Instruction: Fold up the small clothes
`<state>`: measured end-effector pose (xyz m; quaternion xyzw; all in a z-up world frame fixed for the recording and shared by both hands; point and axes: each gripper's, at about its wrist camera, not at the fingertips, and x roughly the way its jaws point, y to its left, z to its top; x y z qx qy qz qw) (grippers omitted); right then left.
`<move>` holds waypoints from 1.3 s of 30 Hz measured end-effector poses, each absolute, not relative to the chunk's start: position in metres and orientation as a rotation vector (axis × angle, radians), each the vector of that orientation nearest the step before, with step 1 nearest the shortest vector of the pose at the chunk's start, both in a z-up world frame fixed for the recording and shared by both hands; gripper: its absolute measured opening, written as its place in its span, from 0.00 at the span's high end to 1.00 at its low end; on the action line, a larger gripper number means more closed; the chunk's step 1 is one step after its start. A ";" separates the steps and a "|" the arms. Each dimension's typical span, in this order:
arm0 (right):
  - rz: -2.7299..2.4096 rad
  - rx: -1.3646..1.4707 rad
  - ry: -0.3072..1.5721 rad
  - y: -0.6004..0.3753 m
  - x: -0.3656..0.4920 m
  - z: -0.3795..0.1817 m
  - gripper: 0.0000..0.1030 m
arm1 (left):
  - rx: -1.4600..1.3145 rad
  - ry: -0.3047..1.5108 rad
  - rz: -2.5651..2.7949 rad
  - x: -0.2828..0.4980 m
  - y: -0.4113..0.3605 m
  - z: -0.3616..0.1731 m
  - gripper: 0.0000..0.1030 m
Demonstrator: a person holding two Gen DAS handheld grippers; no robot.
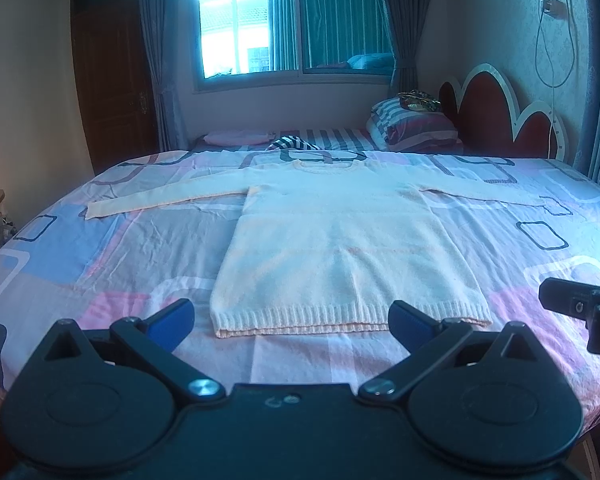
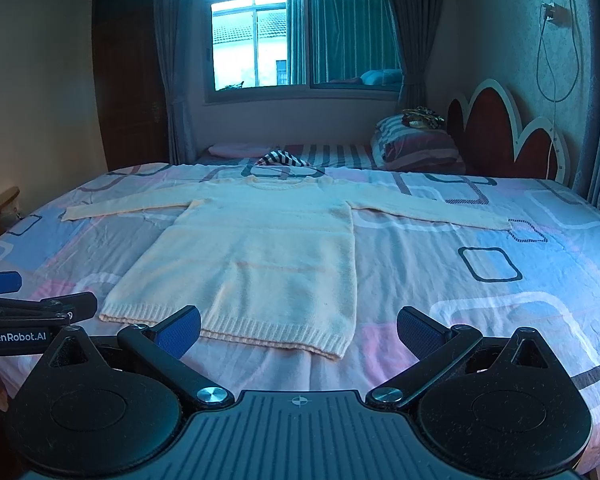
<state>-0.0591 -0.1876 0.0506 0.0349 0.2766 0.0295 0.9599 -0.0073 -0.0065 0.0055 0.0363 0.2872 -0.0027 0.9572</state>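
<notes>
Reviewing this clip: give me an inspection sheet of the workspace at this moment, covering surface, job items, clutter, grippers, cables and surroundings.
Surface: bed with pastel patchwork sheet, lightly creased.
Job's things: cream knitted long-sleeved sweater lying flat, unfolded, both sleeves spread sideways, ribbed hem nearest the cameras.
Clutter: striped folded bedding and a pink pillow at the far end.
Grippers: left gripper open, empty, just short of the hem; right gripper open, empty, near the hem's right corner.
Cables: white cord hanging from a wall socket.
Surroundings: window, grey curtains, dark wooden door, red scalloped headboard.
</notes>
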 end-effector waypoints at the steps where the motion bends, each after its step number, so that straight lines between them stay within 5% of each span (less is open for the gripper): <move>1: 0.060 0.070 0.561 -0.188 -0.059 0.050 0.00 | 0.074 0.583 -0.006 -0.007 -0.007 0.006 0.00; 39: -0.154 0.099 0.559 -0.249 0.058 0.040 0.00 | 0.038 0.558 -0.088 0.124 -0.013 -0.007 0.00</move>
